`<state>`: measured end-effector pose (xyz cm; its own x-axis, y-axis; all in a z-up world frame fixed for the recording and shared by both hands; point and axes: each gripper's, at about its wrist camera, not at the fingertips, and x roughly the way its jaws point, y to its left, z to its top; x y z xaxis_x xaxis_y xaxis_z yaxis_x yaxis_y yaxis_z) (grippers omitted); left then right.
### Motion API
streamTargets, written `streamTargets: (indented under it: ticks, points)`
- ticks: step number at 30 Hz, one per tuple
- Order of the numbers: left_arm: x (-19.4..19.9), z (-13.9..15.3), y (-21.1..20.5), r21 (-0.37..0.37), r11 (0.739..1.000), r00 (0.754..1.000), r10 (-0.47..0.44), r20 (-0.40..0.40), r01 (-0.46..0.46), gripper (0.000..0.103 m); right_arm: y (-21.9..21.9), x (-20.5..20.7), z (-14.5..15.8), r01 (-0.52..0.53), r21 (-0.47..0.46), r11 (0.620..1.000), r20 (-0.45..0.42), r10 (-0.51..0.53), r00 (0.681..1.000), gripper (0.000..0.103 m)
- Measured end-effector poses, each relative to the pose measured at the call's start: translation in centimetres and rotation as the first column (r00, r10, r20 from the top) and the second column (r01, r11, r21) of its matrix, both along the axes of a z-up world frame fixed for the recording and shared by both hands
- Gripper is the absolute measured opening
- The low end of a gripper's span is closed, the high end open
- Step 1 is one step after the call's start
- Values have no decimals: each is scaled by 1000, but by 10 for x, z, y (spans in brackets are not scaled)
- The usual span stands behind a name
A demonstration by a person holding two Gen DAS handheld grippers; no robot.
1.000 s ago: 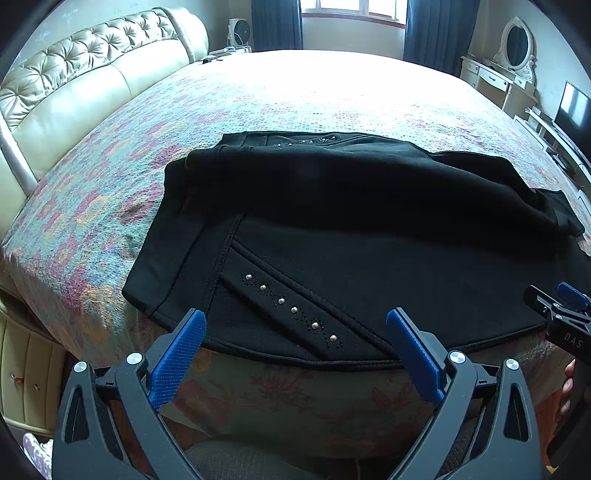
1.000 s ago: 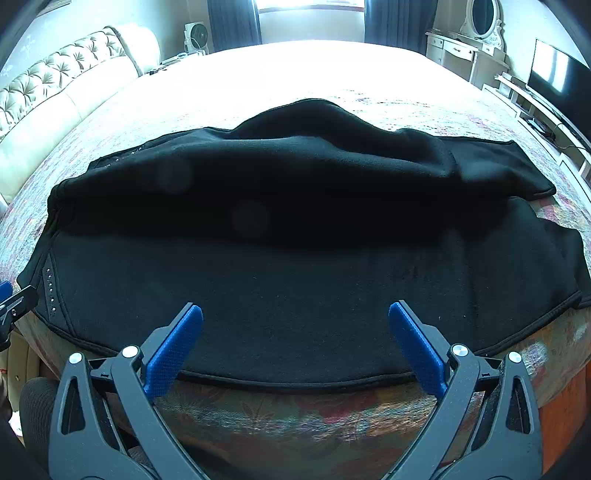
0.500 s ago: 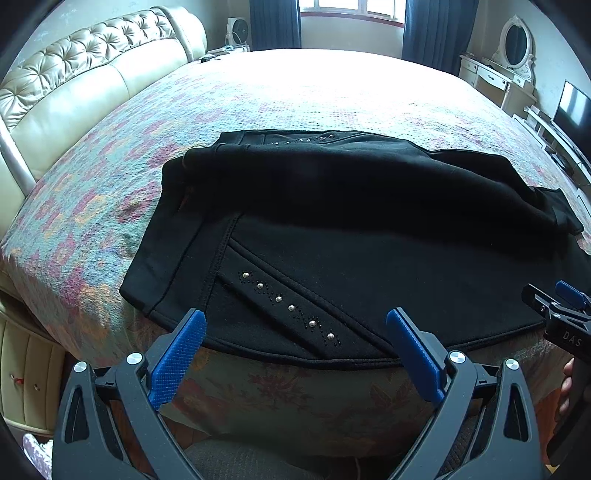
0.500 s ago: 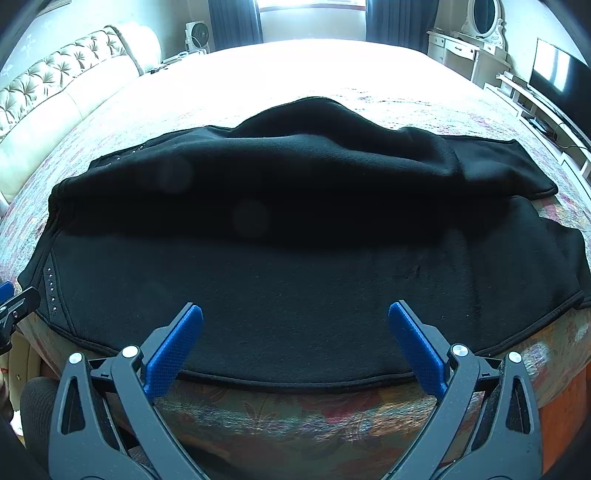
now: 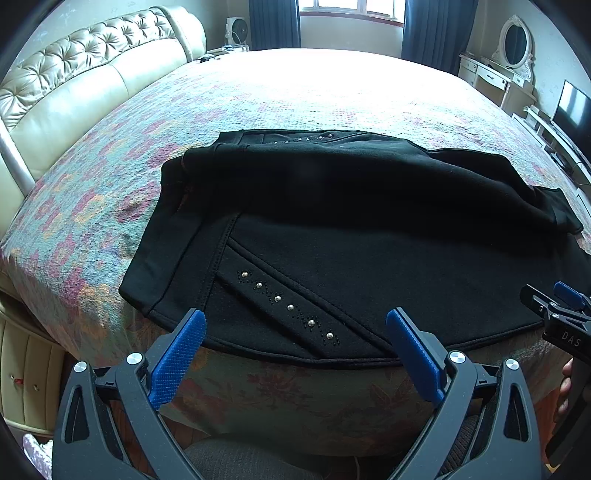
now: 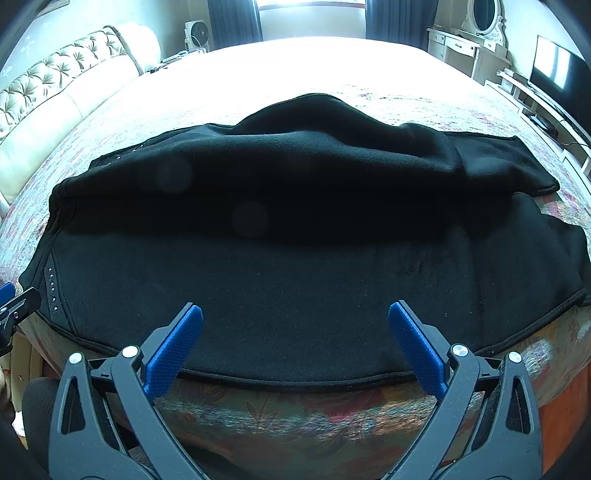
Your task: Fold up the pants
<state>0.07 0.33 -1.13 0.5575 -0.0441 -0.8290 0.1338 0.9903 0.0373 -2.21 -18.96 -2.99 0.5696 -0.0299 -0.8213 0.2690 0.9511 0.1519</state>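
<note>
Black pants (image 5: 369, 229) lie across the near edge of the bed, folded lengthwise, one leg over the other. A studded pocket trim (image 5: 288, 306) marks the waist end at the left. The pants fill the right wrist view (image 6: 303, 251) too, leg ends at the right. My left gripper (image 5: 295, 350) is open and empty, just short of the waist hem. My right gripper (image 6: 295, 339) is open and empty, at the near hem of the legs. It also shows at the right edge of the left wrist view (image 5: 557, 306).
The bed (image 5: 314, 96) has a floral cover and a tufted cream headboard (image 5: 74, 85) at the left. A dresser with an oval mirror (image 5: 513, 40) and a TV (image 5: 574, 110) stand at the right. A fan (image 6: 195, 35) stands by the window.
The left wrist view has drawn back slightly, so the pants sit a little farther away. The right gripper has barely moved. Both stay open.
</note>
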Motion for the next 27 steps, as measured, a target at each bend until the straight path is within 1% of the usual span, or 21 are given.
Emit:
streamTargets:
  ticks: [23,25,27]
  points:
    - [3,0,3,4,1000,1000,2,-5,-2,97,2,0,0,2,19,1000,-12,-2,1000,101]
    - [3,0,4,-2,1000,1000,1,-11,-1,97,2,0,1,-1,25,1000,-10,1,1000,101]
    - [4,1,6,-27,1000,999,-15,-36,14,97,2,0,3,-12,26,1000,-11,12,1000,101]
